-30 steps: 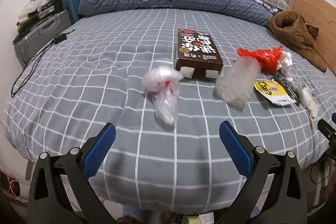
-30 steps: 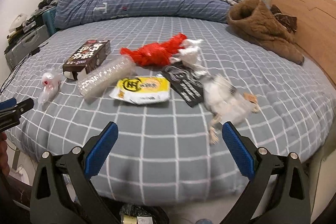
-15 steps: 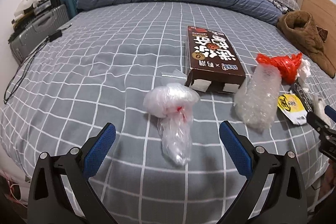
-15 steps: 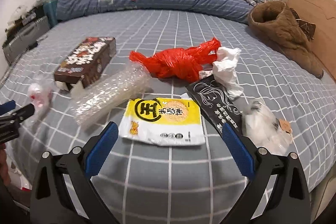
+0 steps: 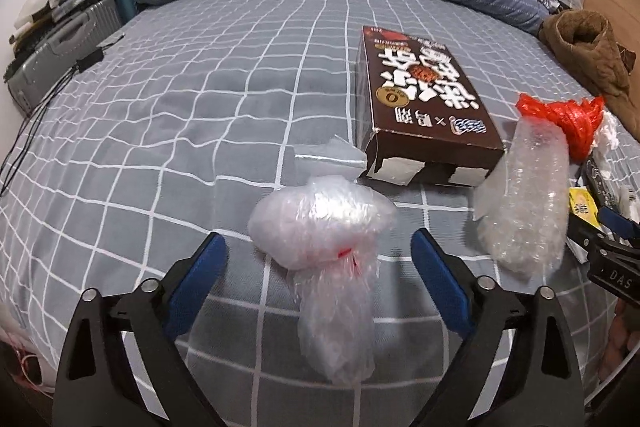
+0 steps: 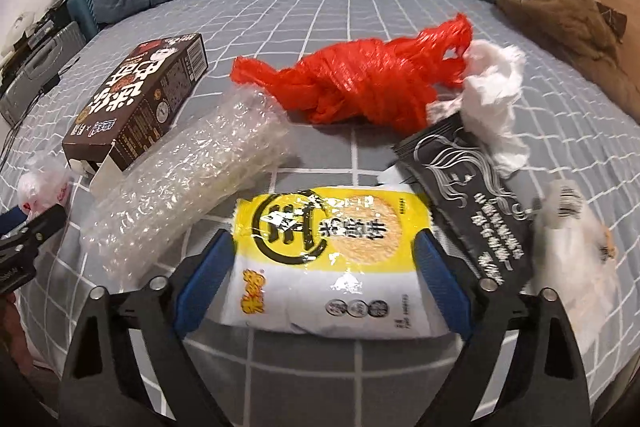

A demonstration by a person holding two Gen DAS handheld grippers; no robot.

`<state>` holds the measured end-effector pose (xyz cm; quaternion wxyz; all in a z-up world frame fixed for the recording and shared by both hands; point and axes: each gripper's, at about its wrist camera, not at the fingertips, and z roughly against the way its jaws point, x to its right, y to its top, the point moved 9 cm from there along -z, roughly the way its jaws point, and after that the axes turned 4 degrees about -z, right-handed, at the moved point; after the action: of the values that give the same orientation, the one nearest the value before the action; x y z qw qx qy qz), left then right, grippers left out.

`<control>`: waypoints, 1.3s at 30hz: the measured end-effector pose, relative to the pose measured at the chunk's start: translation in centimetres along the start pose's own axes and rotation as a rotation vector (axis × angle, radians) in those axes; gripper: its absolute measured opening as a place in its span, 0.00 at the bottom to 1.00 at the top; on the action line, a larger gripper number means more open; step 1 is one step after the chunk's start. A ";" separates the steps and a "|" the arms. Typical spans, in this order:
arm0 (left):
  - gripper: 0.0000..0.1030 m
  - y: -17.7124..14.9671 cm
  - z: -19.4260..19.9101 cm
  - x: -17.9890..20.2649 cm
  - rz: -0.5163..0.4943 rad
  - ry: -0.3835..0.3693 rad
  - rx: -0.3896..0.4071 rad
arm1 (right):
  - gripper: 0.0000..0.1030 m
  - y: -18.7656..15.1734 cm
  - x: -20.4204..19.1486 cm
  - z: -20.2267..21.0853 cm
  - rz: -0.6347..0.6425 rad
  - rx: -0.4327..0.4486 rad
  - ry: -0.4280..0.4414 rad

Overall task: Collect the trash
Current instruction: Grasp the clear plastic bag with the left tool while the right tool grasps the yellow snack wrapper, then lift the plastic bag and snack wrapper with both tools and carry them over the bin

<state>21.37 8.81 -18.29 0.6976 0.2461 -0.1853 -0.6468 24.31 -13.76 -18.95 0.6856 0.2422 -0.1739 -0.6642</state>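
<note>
Left gripper (image 5: 316, 259) fingers closing around clear plastic bag (image 5: 324, 227), not touching; right gripper (image 6: 320, 259) fingers closing around yellow snack packet (image 6: 332, 251), contact unclear.

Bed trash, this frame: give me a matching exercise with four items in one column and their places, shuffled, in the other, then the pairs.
Items
1. clear plastic bag
2. yellow snack packet
3. red plastic bag
4. brown box

Places
A. between the right gripper's fingers
B. against the crumpled white tissue
C. between the left gripper's fingers
D. beside the bubble wrap roll, open end facing the camera

Pairs: 1-C, 2-A, 3-B, 4-D
</note>
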 end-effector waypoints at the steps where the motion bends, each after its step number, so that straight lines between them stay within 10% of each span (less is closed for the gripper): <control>1: 0.85 -0.1 -0.4 0.0 -0.001 0.000 -0.011 | 0.79 0.0 -0.2 -0.3 0.005 -0.003 -0.003; 14: 0.50 -0.7 -1.7 -0.3 -0.014 0.010 -0.029 | 0.54 -1.0 -1.2 -1.3 0.042 -0.039 -0.011; 39: 0.48 0.2 2.0 1.0 -0.022 -0.020 0.019 | 0.40 0.0 -1.6 2.5 0.047 0.034 0.003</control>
<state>20.47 7.65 -16.62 0.6862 0.2480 -0.1958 -0.6552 22.88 -12.43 -16.77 0.6970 0.2507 -0.1896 -0.6445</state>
